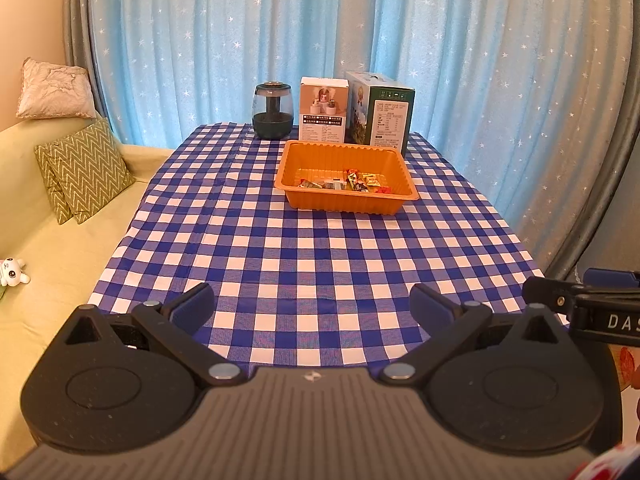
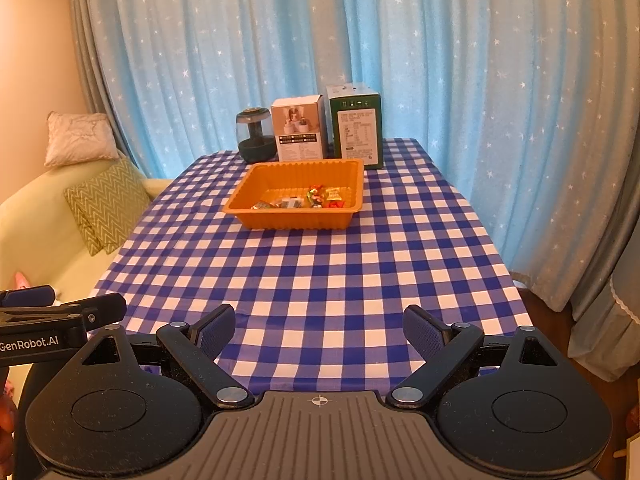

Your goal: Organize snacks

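Observation:
An orange plastic tray [image 1: 348, 151] [image 2: 298, 168] stands toward the far end of the table and holds several small wrapped snacks [image 1: 346, 182] [image 2: 316, 199] along its near side. My left gripper [image 1: 313, 304] hangs open over the near edge of the checked tablecloth, nothing between its blue pads. My right gripper [image 2: 318, 326] is open too, also empty, over the same near edge. Each gripper shows at the side of the other's view. Both are well short of the tray.
Behind the tray stand a dark glass jar [image 1: 272, 111] [image 2: 256, 136], a white box [image 1: 323, 110] [image 2: 299, 128] and a green box [image 1: 380, 114] [image 2: 356, 126]. A yellow-green sofa [image 1: 52, 248] with cushions [image 1: 86, 170] flanks the table's left side. Blue star curtains [image 1: 320, 20] hang behind.

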Tool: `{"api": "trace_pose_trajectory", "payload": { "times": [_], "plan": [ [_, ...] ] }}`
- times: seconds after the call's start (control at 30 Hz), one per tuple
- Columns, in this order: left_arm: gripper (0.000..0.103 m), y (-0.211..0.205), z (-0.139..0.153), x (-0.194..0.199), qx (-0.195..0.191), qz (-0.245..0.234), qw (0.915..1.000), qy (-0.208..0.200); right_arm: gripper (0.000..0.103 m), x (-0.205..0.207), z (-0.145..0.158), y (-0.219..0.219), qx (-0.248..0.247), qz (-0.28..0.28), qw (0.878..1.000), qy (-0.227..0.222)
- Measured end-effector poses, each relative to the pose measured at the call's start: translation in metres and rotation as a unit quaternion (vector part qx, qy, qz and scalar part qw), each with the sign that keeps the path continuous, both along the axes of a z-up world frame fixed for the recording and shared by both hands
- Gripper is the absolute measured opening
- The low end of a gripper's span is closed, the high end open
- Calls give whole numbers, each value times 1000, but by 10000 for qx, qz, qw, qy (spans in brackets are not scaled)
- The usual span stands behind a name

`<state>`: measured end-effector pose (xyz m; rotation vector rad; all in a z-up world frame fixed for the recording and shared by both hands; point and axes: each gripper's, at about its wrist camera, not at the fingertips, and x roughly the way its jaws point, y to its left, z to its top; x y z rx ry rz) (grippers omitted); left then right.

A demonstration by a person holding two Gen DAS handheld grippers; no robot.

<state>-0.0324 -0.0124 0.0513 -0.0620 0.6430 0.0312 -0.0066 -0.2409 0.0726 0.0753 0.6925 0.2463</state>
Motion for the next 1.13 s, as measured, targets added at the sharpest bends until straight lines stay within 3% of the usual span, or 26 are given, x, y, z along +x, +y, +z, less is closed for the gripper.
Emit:
{"api": "trace_pose_trajectory", "payload": {
  "times": [1.13],
  "plan": [
    [103, 3, -9, -2, -21, 28, 10000, -34, 90, 0, -2, 0, 10, 0, 10000, 9]
  ]
}}
